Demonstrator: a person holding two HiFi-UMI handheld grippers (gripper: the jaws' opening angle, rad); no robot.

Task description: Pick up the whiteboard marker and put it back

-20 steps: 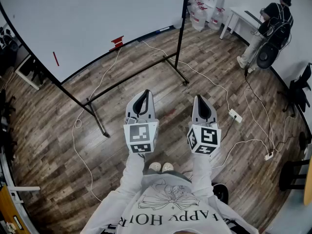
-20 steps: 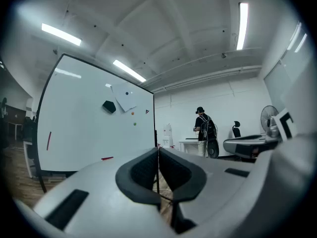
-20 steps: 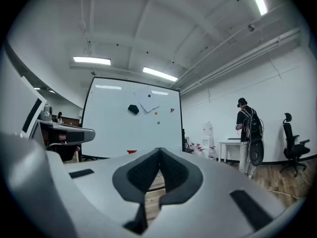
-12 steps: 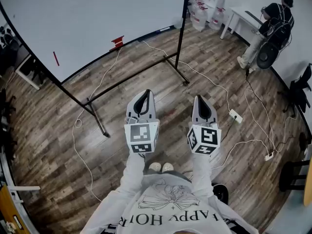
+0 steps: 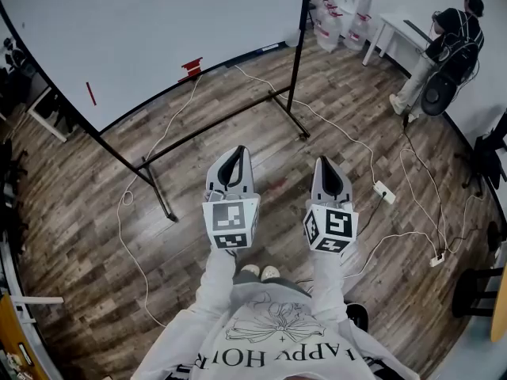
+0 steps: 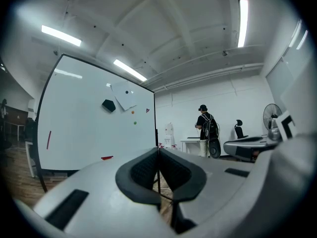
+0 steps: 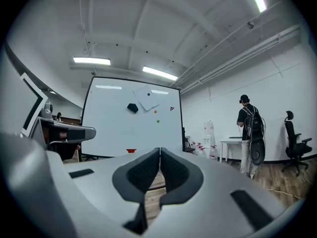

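A thin red stick, seemingly the whiteboard marker [image 5: 91,94], clings to the left part of the whiteboard [image 5: 158,30]; it also shows in the left gripper view [image 6: 48,139]. A small red object [image 5: 191,68] sits at the board's lower edge. My left gripper [image 5: 232,158] and right gripper [image 5: 327,167] are held side by side in front of me, level, pointing toward the board from a distance. Both are shut with nothing between the jaws, as the left gripper [image 6: 158,152] and right gripper [image 7: 159,155] views show.
The board stands on a black frame [image 5: 222,125] with feet on the wood floor. White cables [image 5: 356,145] and power strips [image 5: 383,188] lie at the right. A person [image 5: 444,50] stands by a white table [image 5: 388,26] at the back right. Black chairs stand at the right edge.
Nothing has visibly changed except a slight shift of the head view; both grippers stay shut in the same place.
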